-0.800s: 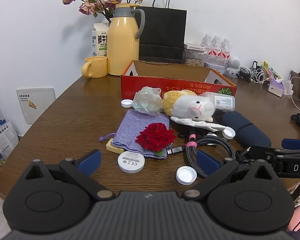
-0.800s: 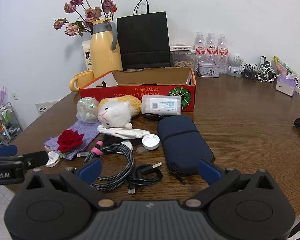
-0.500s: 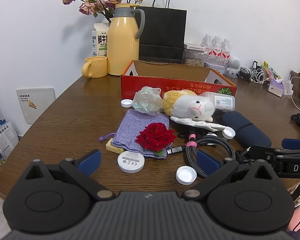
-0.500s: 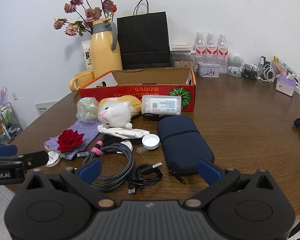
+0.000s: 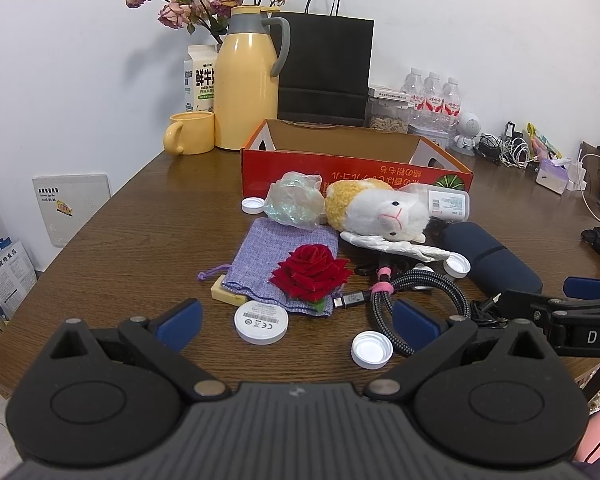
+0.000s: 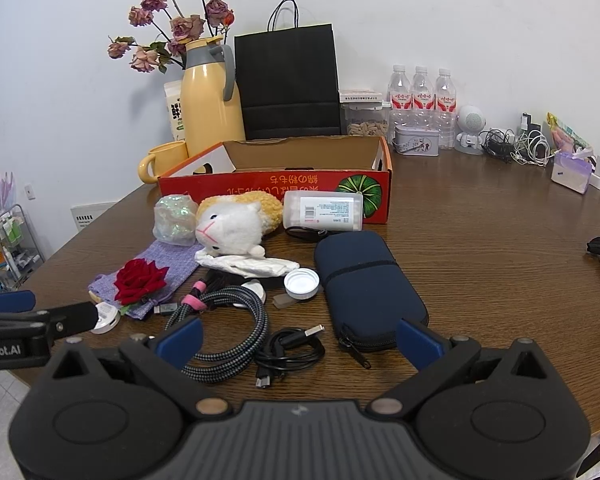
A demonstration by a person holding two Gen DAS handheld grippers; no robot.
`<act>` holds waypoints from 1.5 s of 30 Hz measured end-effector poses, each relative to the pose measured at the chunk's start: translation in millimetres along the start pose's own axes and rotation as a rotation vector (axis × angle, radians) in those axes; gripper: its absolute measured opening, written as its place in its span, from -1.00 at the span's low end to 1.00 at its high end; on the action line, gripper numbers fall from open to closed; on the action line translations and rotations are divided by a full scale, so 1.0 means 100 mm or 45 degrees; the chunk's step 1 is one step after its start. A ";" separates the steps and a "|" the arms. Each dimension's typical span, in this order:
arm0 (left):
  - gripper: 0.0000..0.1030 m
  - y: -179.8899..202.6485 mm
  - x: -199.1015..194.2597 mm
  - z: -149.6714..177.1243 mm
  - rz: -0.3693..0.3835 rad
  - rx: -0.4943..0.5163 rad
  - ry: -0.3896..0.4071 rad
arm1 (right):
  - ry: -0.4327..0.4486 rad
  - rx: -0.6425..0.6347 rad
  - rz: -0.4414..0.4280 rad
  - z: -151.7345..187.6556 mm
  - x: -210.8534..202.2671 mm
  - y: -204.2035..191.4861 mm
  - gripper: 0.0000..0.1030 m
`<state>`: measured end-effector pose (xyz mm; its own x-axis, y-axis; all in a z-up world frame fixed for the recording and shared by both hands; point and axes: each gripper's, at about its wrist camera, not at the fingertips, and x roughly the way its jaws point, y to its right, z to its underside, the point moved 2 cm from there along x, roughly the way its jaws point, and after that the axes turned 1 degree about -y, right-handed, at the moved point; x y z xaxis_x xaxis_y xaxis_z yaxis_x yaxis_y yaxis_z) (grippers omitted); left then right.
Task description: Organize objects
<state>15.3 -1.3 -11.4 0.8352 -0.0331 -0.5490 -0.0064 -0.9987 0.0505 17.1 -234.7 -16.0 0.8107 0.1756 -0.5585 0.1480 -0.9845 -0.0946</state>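
both grippers hang low at the near edge of the table (image 6: 500, 240), nothing taken up. the left gripper (image 5: 296, 322) has its fingers spread wide and empty, with a white puck (image 5: 261, 322) and a bottle cap (image 5: 372, 349) lying on the wood between the pads. the right gripper (image 6: 298, 338) is just as wide open and empty, and a coiled black usb cable (image 6: 290, 350) sits between its pads.

the clutter lies in front of the open red box (image 6: 276, 188), which looks like the place to put it, though that is my guess. the plush (image 6: 236, 222) leans against the box front: soft, light, it will squash, so pinch it across the body. the rose (image 5: 310, 270) rests on the purple pouch (image 5: 276, 248); the petals look delicate, so a light grip low down seems best. the pouch is limp cloth and will sag. the braided cable (image 6: 228, 328) is springy and could uncoil, so take it at the pink strap. the navy case (image 6: 366, 284) looks firm and broad; grip across its narrow side. the white bottle (image 6: 324, 212) lies on its side touching the box, smooth and likely to roll. the caps are flat and hard to pinch.
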 end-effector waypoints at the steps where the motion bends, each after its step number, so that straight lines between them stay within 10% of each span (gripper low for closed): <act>1: 1.00 0.00 0.00 0.00 0.000 -0.001 0.001 | 0.000 -0.001 0.001 0.00 0.01 0.00 1.00; 45: 1.00 0.01 0.01 -0.01 0.015 0.002 0.000 | 0.011 0.004 0.005 -0.04 -0.01 0.04 1.00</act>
<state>16.9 -2.1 -10.7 0.8350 -0.0450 -0.5484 -0.0173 -0.9983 0.0555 18.8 -238.8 -12.7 0.8161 0.1720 -0.5518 0.1435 -0.9851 -0.0949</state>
